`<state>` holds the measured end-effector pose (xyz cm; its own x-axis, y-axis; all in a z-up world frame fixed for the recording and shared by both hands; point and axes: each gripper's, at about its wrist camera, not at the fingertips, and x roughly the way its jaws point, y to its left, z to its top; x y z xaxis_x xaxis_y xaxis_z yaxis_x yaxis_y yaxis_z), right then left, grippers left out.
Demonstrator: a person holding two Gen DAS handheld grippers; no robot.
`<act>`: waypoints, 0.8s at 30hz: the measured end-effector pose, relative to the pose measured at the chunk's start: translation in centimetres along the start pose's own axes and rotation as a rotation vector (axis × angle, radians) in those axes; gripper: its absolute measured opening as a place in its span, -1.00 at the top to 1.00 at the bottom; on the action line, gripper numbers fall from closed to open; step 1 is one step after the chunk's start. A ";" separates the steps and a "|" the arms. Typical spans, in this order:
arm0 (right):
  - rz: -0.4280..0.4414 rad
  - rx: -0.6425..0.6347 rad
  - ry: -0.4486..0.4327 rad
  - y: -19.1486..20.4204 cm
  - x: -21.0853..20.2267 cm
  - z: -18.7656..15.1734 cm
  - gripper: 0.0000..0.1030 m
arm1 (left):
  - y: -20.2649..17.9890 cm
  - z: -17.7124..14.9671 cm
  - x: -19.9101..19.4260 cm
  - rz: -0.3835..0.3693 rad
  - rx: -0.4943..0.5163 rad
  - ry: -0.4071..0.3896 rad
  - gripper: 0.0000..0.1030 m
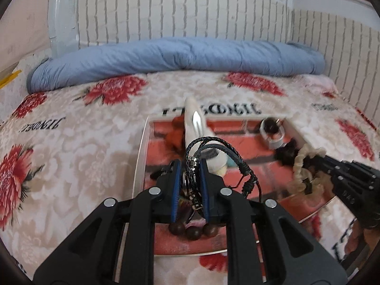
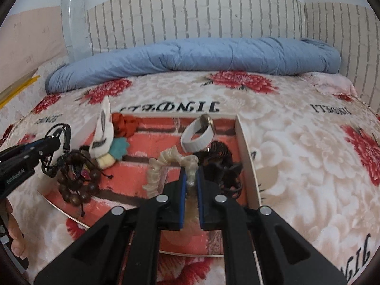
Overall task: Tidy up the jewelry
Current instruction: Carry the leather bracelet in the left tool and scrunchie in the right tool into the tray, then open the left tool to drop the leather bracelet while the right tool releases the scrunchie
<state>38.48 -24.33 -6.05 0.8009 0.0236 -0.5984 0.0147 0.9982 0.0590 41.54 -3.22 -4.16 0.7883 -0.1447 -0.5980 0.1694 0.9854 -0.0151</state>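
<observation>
A shallow tray [image 2: 247,147] with a red brick-pattern floor lies on the bed. My left gripper [image 1: 191,163] is shut on a black braided cord bracelet [image 1: 213,142], held over the tray's left part; it also shows in the right wrist view [image 2: 57,142]. My right gripper [image 2: 190,171] is shut on a cream scrunchie [image 2: 163,163], which shows in the left wrist view [image 1: 301,166]. A brown wooden bead bracelet [image 2: 78,187] lies at the tray's left. A white band [image 2: 197,135], a black hair tie [image 2: 220,161] and a white bunny-ear clip [image 2: 102,128] lie in the tray.
The bed has a cream blanket with red flowers [image 2: 308,142]. A rolled blue quilt [image 2: 190,54] lies along the far side against a brick-pattern wall. A red scrunchie [image 2: 123,123] and a teal flower piece [image 2: 118,148] sit in the tray's far left.
</observation>
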 end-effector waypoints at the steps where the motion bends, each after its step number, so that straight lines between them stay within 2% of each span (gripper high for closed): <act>1: -0.004 -0.003 0.010 0.1 0.4 -0.3 0.83 | 0.0 -0.4 0.4 0.012 0.005 0.005 0.72; 11: -0.024 0.018 0.045 -0.1 1.9 -1.2 0.83 | 0.5 -2.3 2.1 0.035 -0.002 0.046 0.71; 23: -0.012 0.019 0.124 -0.3 3.8 -1.5 0.76 | 0.8 -2.6 2.6 0.029 -0.018 0.067 0.69; 24: -0.014 0.018 0.129 -0.3 3.8 -1.5 0.74 | 0.8 -2.6 2.5 0.027 -0.022 0.068 0.62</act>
<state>40.62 -24.48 -9.57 0.7165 0.0178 -0.6973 0.0370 0.9973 0.0635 42.14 -2.52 -7.73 0.7503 -0.1128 -0.6514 0.1351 0.9907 -0.0159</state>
